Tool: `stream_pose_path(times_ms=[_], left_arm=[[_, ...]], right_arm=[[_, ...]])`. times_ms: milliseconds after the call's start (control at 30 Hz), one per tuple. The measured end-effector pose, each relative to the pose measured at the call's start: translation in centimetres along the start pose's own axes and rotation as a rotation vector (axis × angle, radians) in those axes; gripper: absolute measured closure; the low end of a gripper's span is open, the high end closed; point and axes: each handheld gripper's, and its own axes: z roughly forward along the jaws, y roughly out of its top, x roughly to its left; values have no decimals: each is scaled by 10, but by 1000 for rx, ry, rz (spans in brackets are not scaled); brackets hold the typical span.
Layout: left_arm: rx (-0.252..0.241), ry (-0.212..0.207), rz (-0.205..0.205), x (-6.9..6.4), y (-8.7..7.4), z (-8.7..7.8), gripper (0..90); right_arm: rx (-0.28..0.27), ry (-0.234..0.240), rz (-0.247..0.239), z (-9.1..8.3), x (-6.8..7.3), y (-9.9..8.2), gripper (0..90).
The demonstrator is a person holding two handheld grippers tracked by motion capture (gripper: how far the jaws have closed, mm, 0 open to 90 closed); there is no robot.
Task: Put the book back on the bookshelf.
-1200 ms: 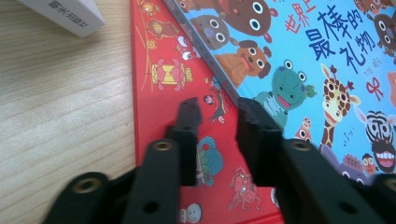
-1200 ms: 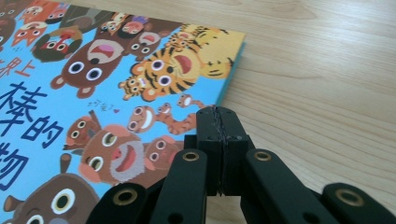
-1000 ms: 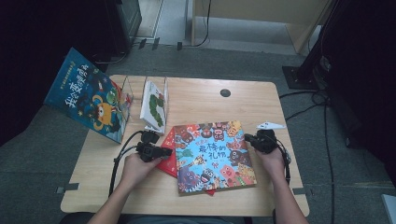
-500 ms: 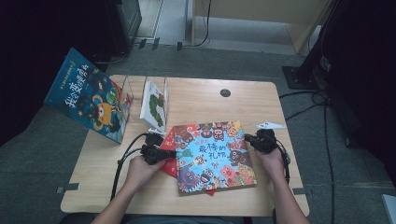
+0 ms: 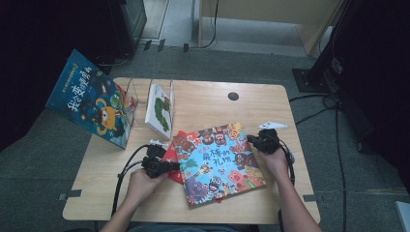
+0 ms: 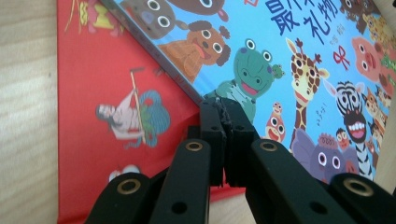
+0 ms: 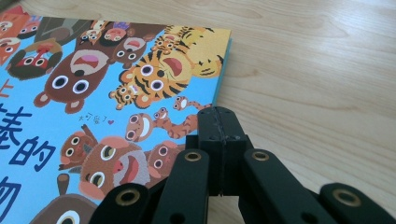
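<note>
A blue picture book (image 5: 217, 164) covered in cartoon animals lies flat in the middle of the wooden table (image 5: 203, 104), on top of a red book (image 5: 175, 151). My left gripper (image 5: 176, 166) is shut, and its tips rest at the blue book's left edge. In the left gripper view the closed jaws (image 6: 222, 105) meet where the blue cover (image 6: 299, 42) overlaps the red book (image 6: 93, 93). My right gripper (image 5: 250, 140) is shut too. In the right gripper view its tips (image 7: 218, 114) sit at the right edge of the blue book (image 7: 93, 70), with nothing between them.
A large blue book (image 5: 94, 104) stands tilted at the table's left edge. Beside it a white book with a green caterpillar (image 5: 159, 108) stands upright by a clear holder (image 5: 130, 96). A round cable hole (image 5: 233, 95) is at the back. Cables trail on the floor at right.
The left hand has shifted slightly toward me along the book's left edge. The right gripper and both books have stayed where they were.
</note>
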Motion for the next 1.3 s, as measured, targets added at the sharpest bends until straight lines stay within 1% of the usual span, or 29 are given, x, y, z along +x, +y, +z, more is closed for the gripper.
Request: stream_pose_path(times_ms=[67, 200, 433, 667, 700, 800, 900, 1000, 1067, 1167, 1233, 1300], left_arm=[[-4, -7, -8, 0, -3, -2, 882], [-12, 10, -7, -3, -9, -5, 878], [-13, 20, -11, -5, -16, -8, 881], [-16, 24, -10, -7, -17, -8, 888], [-14, 22, -9, -7, -17, -7, 889], [-8, 13, 1, -10, -16, -5, 895], [-4, 9, 20, -16, -15, 0, 896], [-15, 2, 32, -22, -14, 6, 900], [-18, 2, 42, -27, -11, 11, 900], [-24, -8, 52, -36, -7, 20, 900], [-17, -7, 73, -40, -4, 23, 898], [-11, -14, 76, -38, -1, 22, 896]], right_arm=[[3, 7, -5, 3, 1, 3, 900], [5, 15, -20, 10, 4, 9, 900], [9, 24, -35, 20, 10, 18, 900], [1, 25, -29, 24, 10, 21, 900], [1, 27, -30, 24, 11, 22, 900], [-24, 1, -28, 18, 10, 22, 900], [-38, -4, -3, 10, 3, 20, 900], [-54, -18, 19, 2, -4, 15, 900], [-62, -23, 29, -1, -6, 13, 900], [-68, -28, 22, -5, -5, 9, 900], [-67, -33, 9, -8, -5, 7, 900], [-69, -37, 7, -11, -4, 4, 900]])
